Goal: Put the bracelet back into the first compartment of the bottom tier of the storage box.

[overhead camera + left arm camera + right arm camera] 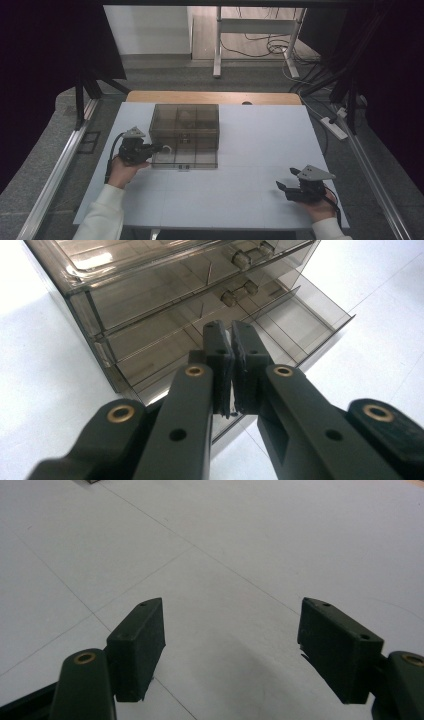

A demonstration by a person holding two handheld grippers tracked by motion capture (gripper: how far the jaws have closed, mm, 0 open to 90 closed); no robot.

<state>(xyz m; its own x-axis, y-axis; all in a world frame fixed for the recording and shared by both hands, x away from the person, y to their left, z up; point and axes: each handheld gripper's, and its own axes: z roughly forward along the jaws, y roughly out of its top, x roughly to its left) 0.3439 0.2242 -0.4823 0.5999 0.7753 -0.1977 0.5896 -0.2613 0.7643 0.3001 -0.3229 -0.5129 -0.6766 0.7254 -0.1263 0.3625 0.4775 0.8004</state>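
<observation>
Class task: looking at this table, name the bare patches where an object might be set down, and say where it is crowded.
Bare white table lies right of the smoky drawer box, up to the right edge. Another free patch runs along the near edge, between the left tool and the right tool. It is crowded at the box's left side, where the left tool and the pulled-out bottom drawer sit.

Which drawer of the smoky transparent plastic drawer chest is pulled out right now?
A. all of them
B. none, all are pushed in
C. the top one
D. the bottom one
D: the left gripper view shows the bottom drawer of the smoky transparent plastic drawer chest sticking out past the closed drawers above it, with the left gripper shut beside its side wall.
</observation>
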